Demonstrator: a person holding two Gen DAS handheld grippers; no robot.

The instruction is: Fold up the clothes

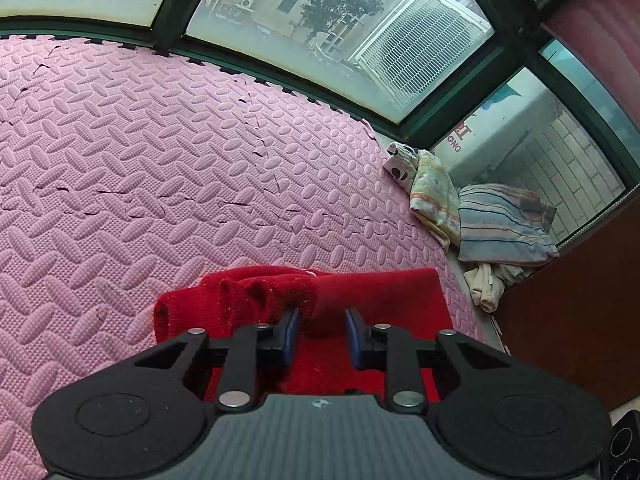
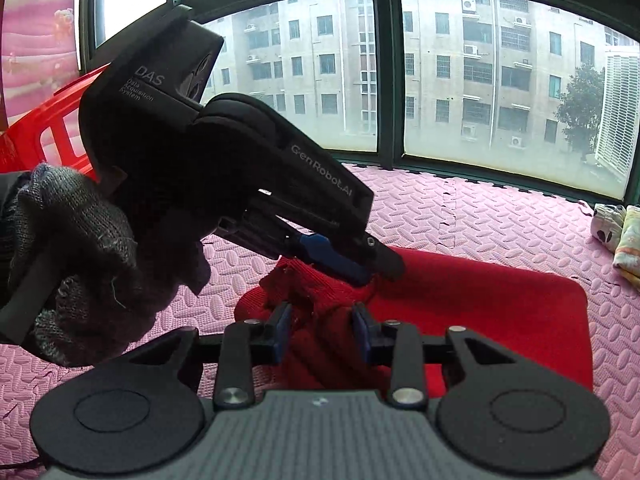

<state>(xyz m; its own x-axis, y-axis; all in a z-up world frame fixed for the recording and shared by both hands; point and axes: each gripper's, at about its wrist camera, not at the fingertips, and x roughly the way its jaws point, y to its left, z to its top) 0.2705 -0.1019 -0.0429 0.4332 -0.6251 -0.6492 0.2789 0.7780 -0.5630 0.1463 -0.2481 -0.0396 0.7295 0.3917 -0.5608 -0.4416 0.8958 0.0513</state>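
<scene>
A red knitted garment (image 1: 380,292) lies on the pink foam mat (image 1: 160,160), its right part flat and its left part bunched into folds. In the left wrist view my left gripper (image 1: 322,330) has a raised fold of the red cloth filling the gap between its blue pads. Seen from the right wrist, the red garment (image 2: 500,312) spreads to the right, and the left gripper (image 2: 380,270) slants down onto its bunched edge, held by a gloved hand (image 2: 80,264). My right gripper (image 2: 321,330) has a thick red bunch pinched between its pads, just in front of the left one.
A pile of folded striped and flowered clothes (image 1: 500,224) sits at the mat's right edge by the window, also seen as clothes (image 2: 624,240). Brown furniture (image 1: 580,320) stands on the right. A red plastic crate (image 2: 56,128) is at the left. Green window frames (image 2: 384,72) bound the far side.
</scene>
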